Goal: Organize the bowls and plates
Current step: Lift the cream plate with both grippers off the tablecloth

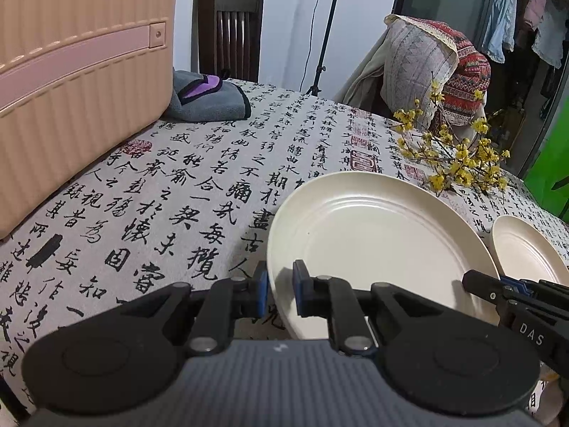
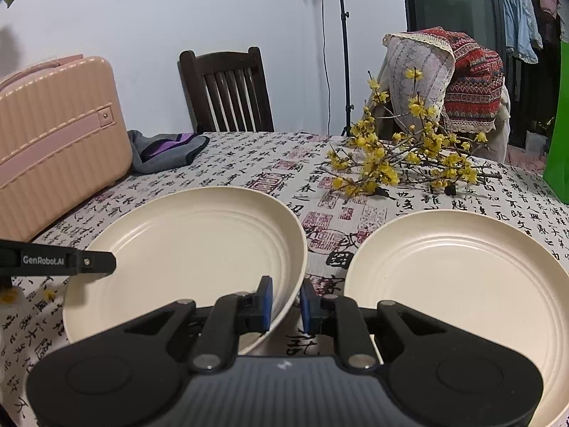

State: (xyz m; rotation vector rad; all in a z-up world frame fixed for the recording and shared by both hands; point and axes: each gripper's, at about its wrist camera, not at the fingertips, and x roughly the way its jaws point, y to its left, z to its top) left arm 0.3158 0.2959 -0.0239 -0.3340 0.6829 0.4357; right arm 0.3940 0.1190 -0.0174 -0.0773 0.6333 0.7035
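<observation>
Both jaws pinch the rim of one plate.
Two cream plates: the left plate (image 2: 185,249) is held by left gripper (image 1: 280,293) and right gripper (image 2: 286,304); the right plate (image 2: 458,284) lies near on the bench (image 2: 249,156).

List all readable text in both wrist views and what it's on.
"GenRobot.AI": side of the black left gripper seen in the right wrist view.
"DAS": black body of the right gripper seen in the left wrist view; possibly cut off.
Black brush calligraphy and red seal stamps cover the white printed tablecloth; characters are legible as script, but I won't transcribe them reliably.
Nothing printed on the cream round plates.
</observation>
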